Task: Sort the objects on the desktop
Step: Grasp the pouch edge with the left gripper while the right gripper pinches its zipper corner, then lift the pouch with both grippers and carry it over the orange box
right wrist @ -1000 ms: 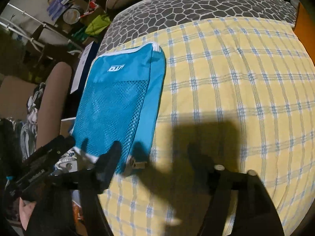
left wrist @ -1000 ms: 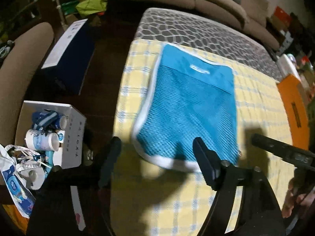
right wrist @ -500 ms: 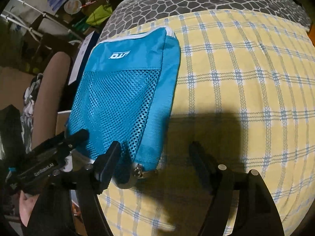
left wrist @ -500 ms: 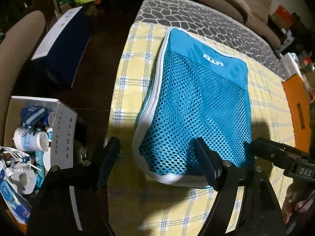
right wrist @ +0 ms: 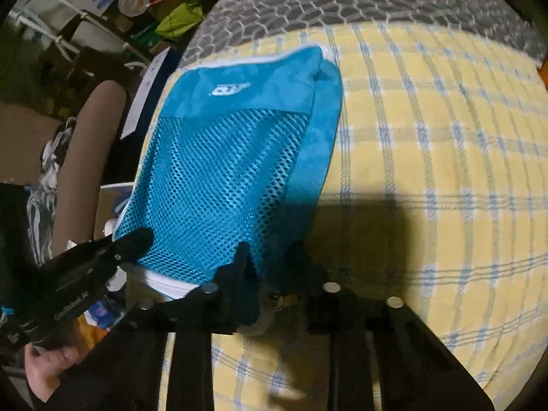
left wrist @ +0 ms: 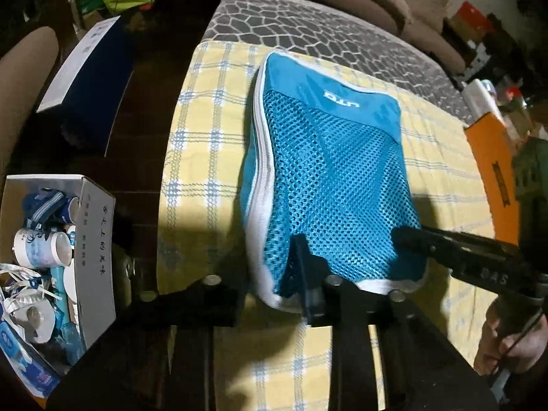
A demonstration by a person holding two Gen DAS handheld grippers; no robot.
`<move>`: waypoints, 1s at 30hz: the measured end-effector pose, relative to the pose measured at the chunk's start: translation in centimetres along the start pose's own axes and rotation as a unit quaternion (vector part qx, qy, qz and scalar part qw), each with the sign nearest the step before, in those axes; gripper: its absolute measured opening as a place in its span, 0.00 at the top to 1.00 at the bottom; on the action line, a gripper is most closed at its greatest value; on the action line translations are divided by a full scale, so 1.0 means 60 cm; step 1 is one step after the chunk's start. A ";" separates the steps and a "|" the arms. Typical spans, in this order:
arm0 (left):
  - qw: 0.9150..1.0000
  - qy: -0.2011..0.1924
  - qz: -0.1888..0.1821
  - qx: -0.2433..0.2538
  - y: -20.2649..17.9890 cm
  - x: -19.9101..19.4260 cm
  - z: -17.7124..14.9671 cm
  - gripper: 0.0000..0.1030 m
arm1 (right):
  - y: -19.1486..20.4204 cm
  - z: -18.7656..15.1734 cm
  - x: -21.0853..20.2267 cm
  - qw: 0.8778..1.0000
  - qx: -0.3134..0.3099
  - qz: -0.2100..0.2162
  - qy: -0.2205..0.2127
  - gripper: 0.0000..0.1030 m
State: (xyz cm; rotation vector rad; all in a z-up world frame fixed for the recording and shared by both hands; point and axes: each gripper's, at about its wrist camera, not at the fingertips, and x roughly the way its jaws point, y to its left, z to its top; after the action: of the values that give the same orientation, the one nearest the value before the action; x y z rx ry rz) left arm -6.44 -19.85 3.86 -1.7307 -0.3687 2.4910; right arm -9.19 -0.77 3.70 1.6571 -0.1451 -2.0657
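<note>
A blue mesh storage bag [left wrist: 328,178] with white piping lies on the yellow checked tablecloth [left wrist: 212,144]; it also shows in the right wrist view [right wrist: 233,171]. My left gripper [left wrist: 274,274] is shut on the bag's near left corner. My right gripper [right wrist: 270,274] is shut on the bag's near right corner by the zipper pull. Each gripper shows in the other's view, the right one at the bag's right edge [left wrist: 445,243], the left one at its left edge [right wrist: 102,257]. The bag's near edge is lifted off the cloth.
An open white box [left wrist: 92,239] of cups and small items stands left of the table. A dark blue box [left wrist: 85,82] sits further back left. An orange box [left wrist: 493,171] lies on the table's right edge. A grey patterned cloth [left wrist: 325,30] covers the far end.
Both grippers moved forward onto the bag's near corners and closed on them. The bag's near edge has risen and bunched.
</note>
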 end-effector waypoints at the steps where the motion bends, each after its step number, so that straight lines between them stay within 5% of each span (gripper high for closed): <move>1: 1.000 -0.006 -0.002 -0.002 -0.004 -0.007 -0.002 0.87 | 0.005 0.001 -0.007 1.000 -0.008 -0.007 -0.007 0.79; 14: 0.997 -0.063 -0.036 0.023 -0.124 -0.112 0.021 0.88 | -0.028 0.014 -0.160 0.996 -0.007 -0.016 -0.084 0.82; 30: 0.987 -0.080 -0.115 0.077 -0.402 -0.126 0.055 0.88 | -0.238 0.005 -0.391 0.986 0.056 -0.046 -0.154 0.82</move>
State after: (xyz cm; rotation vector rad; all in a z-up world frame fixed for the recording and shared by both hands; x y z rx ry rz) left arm -8.44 1.45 17.76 -1.3535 -0.3540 2.4256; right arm -10.31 21.78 19.34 1.4189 -0.2965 -2.4138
